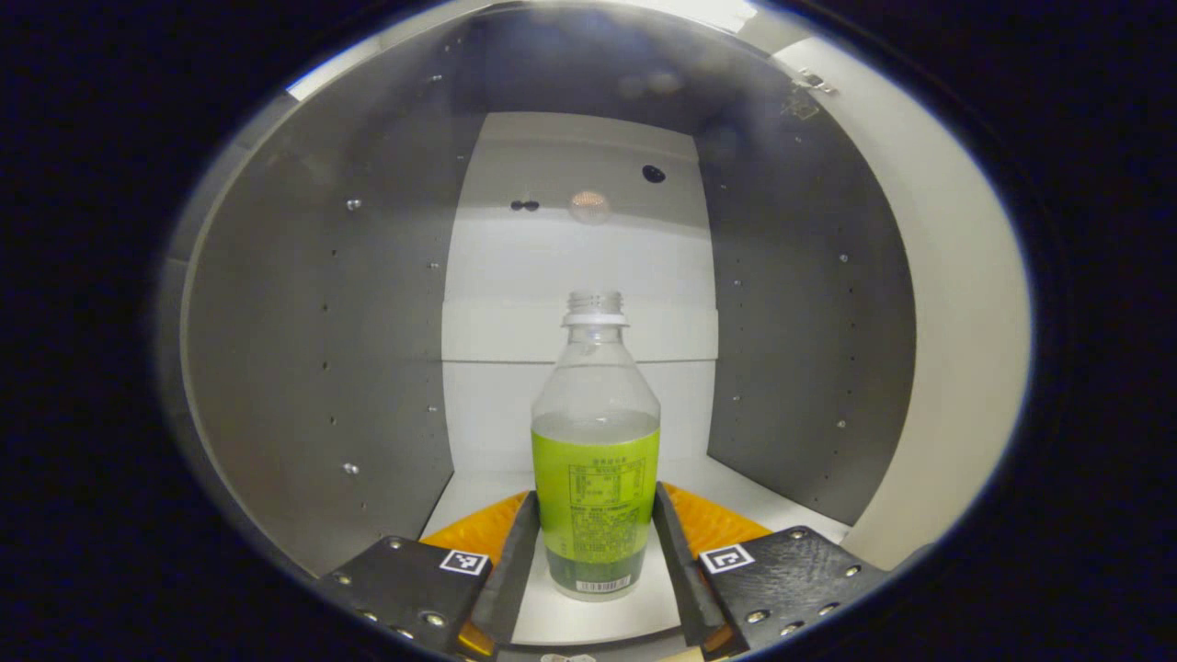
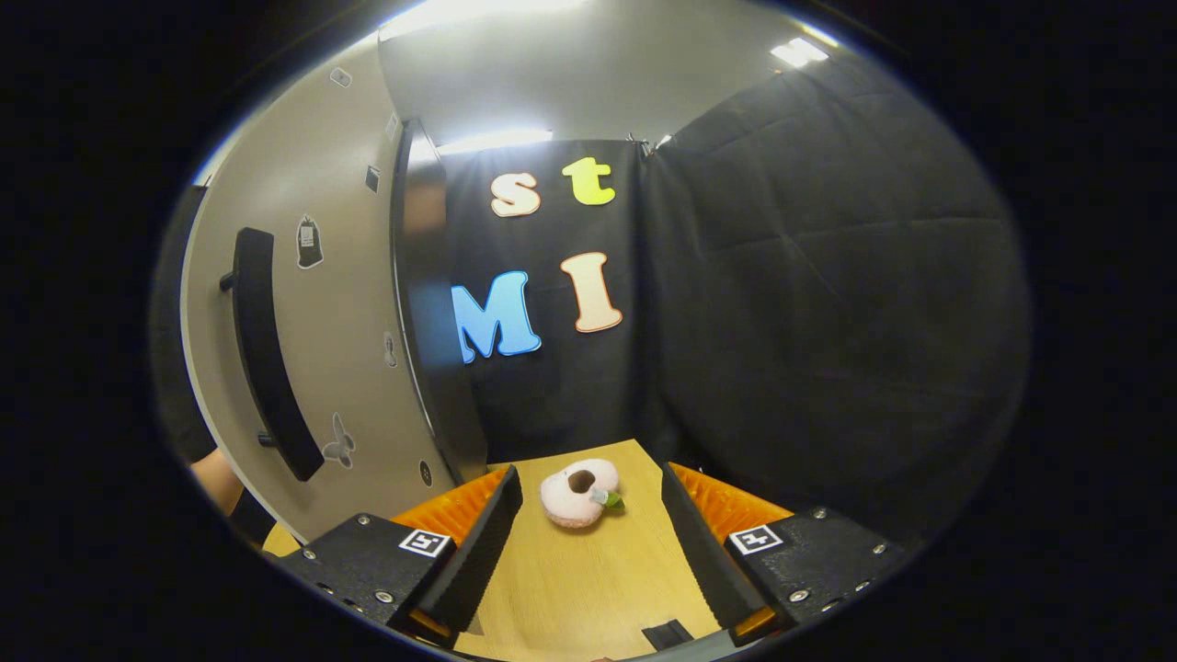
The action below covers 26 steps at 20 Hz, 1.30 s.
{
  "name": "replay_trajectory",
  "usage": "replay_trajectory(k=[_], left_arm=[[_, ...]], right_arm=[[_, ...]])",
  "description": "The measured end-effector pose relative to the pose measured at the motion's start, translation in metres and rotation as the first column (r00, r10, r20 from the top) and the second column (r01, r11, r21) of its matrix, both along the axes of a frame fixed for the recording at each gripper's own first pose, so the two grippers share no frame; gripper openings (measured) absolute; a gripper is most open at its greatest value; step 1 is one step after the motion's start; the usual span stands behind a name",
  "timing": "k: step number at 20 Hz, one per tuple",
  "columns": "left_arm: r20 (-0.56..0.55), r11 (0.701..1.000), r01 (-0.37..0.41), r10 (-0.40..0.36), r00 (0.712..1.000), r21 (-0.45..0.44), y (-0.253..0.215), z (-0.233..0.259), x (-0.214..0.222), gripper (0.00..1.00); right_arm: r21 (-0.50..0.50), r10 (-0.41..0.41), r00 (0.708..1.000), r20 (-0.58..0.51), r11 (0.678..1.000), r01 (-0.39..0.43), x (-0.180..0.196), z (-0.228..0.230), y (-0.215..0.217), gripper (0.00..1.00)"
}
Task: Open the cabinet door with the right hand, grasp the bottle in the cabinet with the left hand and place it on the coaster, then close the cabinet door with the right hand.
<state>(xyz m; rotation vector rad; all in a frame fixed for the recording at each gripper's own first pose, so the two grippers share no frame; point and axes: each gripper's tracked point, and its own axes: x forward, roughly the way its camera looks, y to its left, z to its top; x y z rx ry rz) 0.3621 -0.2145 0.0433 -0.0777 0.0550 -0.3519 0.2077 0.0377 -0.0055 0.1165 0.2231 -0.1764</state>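
In the left gripper view, the left gripper [image 1: 596, 552] is reaching into the white cabinet [image 1: 322, 368], whose grey side walls are curving away on both sides and whose pale back panel is standing behind. The clear plastic bottle with a green label [image 1: 596, 460] is standing upright on the cabinet's white floor, its neck uncapped and its clear liquid level sitting just above the label. The gripper's two dark fingers [image 1: 510, 570] are flanking the lower part of the bottle, one on each side, spread apart; whether their pads are actually touching the label cannot be told, as a thin gap or contact line is too fine to read. In the right gripper view, the right gripper [image 2: 588, 542] is hovering over the light wooden tabletop [image 2: 588, 588] with its fingers spread wide and nothing between them. Beyond its fingertips, a pale pink, round, fuzzy coaster with a small green tip [image 2: 579, 492] is lying on the wood, apart from both fingers. To the left, the beige cabinet door [image 2: 340, 303] is standing open, its long black bar handle [image 2: 267, 354] running down its face. A small part of a person's hand [image 2: 216, 483] is showing at the door's lower edge. A small dark flat piece [image 2: 667, 634] is lying on the tabletop near the bottom of the right gripper view.
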Motion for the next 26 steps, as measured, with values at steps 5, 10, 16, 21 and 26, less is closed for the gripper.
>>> replay_trajectory(k=[5,10,16,21,26], left_arm=[[0.069,0.999,-0.038,0.037,0.997,0.014,0.020,0.025,-0.028,0.68],[0.108,0.996,-0.085,0.084,0.991,0.008,0.042,0.037,-0.068,0.72],[0.133,0.990,-0.143,0.142,0.981,0.001,0.073,0.036,-0.138,0.70],[0.141,0.981,-0.194,0.189,0.972,0.023,0.095,0.027,-0.191,0.72],[0.116,0.972,-0.235,0.231,0.966,0.027,0.112,0.007,-0.237,0.72]], right_arm=[[-0.016,0.036,0.999,0.003,0.999,-0.036,0.005,0.002,0.000,0.92],[-0.003,0.108,0.994,0.004,0.994,-0.108,0.011,0.000,0.006,0.92],[0.000,0.197,0.980,0.008,0.980,-0.197,0.019,-0.002,0.014,0.93],[-0.012,0.256,0.967,0.021,0.967,-0.255,0.026,-0.003,0.020,0.93],[-0.043,0.293,0.955,0.041,0.956,-0.292,0.026,0.001,0.027,0.93]])
